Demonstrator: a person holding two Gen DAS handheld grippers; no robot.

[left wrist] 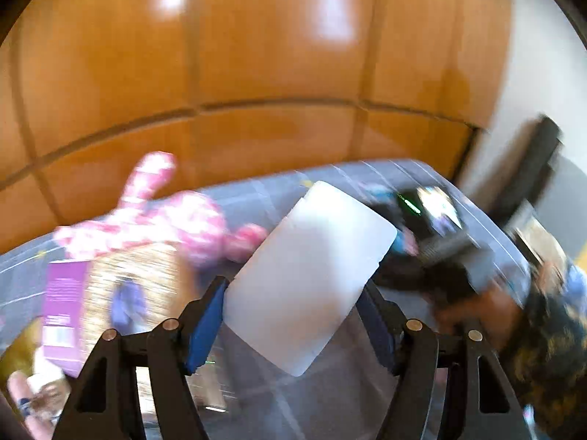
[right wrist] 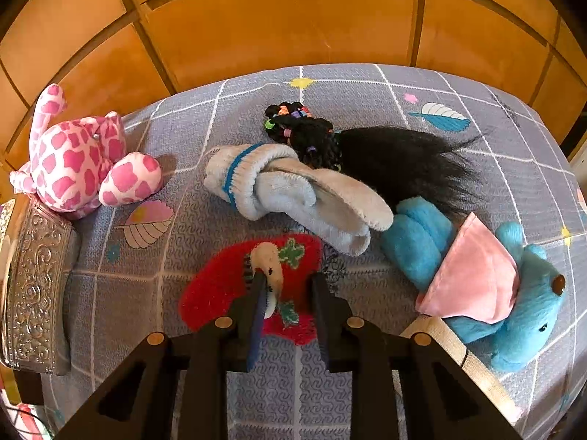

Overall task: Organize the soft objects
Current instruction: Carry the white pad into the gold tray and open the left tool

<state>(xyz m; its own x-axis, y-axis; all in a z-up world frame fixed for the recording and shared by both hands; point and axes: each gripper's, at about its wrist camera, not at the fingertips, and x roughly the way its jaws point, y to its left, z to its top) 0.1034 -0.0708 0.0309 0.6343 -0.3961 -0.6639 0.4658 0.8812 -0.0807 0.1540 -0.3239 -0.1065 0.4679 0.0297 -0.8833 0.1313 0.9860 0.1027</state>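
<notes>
My left gripper [left wrist: 295, 288] is shut on a pale white soft block [left wrist: 312, 275] and holds it above the bed; this view is blurred by motion. A pink spotted plush giraffe [left wrist: 165, 220] [right wrist: 80, 157] lies at the left by the headboard. My right gripper [right wrist: 288, 280] is open, its jaws astride a red fuzzy sock [right wrist: 253, 286] on the grey bedsheet [right wrist: 146, 286]. Beyond it lie grey socks [right wrist: 293, 194], a black hairpiece [right wrist: 385, 154] with coloured bands, and a blue teddy [right wrist: 513, 293] in a pink cloth at the right.
A silver embossed box [right wrist: 33, 286] stands at the left bed edge. A purple box [left wrist: 62, 308] and a woven brown object [left wrist: 139, 293] sit at the left in the left wrist view. The wooden panelled headboard [right wrist: 293, 18] runs behind. A beige strap [right wrist: 458, 359] lies at the lower right.
</notes>
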